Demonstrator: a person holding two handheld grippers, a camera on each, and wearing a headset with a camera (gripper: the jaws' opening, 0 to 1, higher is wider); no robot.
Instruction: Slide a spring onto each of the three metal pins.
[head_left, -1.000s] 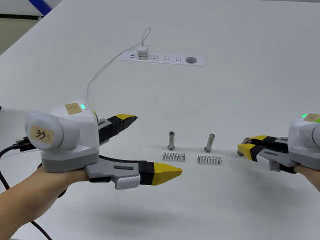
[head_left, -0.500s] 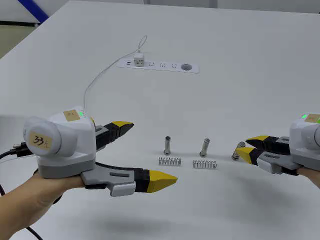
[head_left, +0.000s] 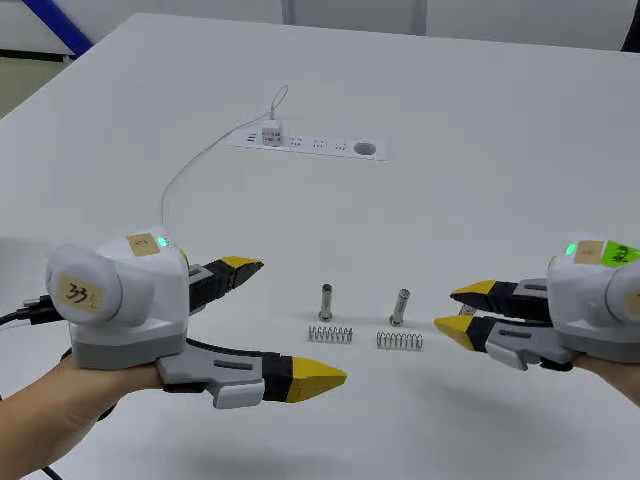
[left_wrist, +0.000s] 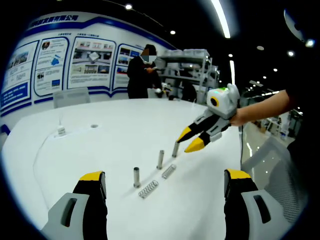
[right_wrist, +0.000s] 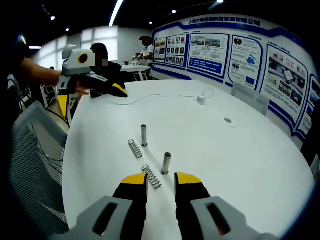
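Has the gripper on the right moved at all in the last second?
Yes. The right gripper has crept leftward, its tips now nearer the middle pin.

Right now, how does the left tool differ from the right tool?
The left tool has its jaws spread wide; the right tool has its jaws nearly together, with a small gap between them. The left tool hangs well away from the end pin; the right tool's tips sit close by that pin. Both have yellow tips, and both hold nothing.
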